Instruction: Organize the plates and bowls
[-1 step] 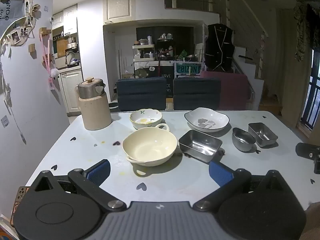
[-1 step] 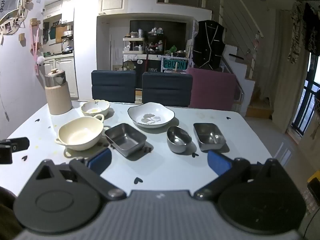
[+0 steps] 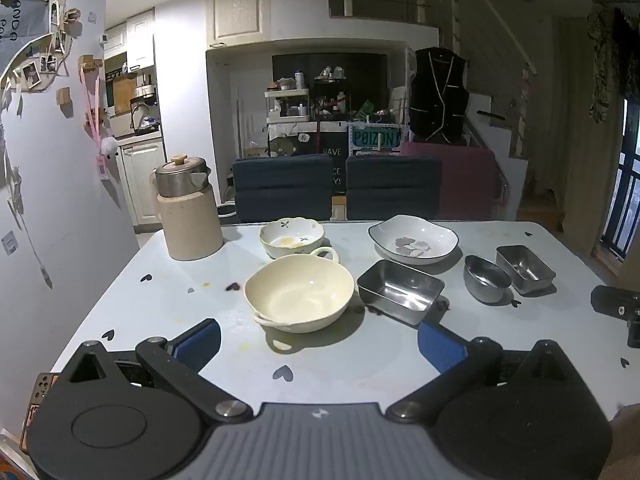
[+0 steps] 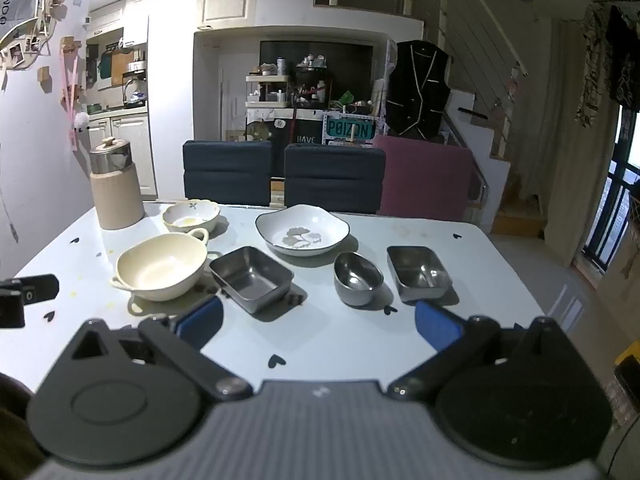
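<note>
Bowls and plates all sit apart on the table (image 3: pixel 360 360), from the cream bowl (image 3: pixel 299 295) to the flower plate (image 3: pixel 413 239), nothing stacked yet, while the left gripper (image 3: pixel 320 342) and right gripper (image 4: pixel 319 326) hover wide open, empty.

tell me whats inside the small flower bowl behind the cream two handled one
The small flower bowl holds a yellowish smear or residue on its bottom, nothing solid. Its near inner wall is hidden by its own rim and the cream bowl's handle.

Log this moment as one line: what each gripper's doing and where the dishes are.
left gripper: open, empty | right gripper: open, empty | cream bowl, metal tray: on table, untouched
</note>
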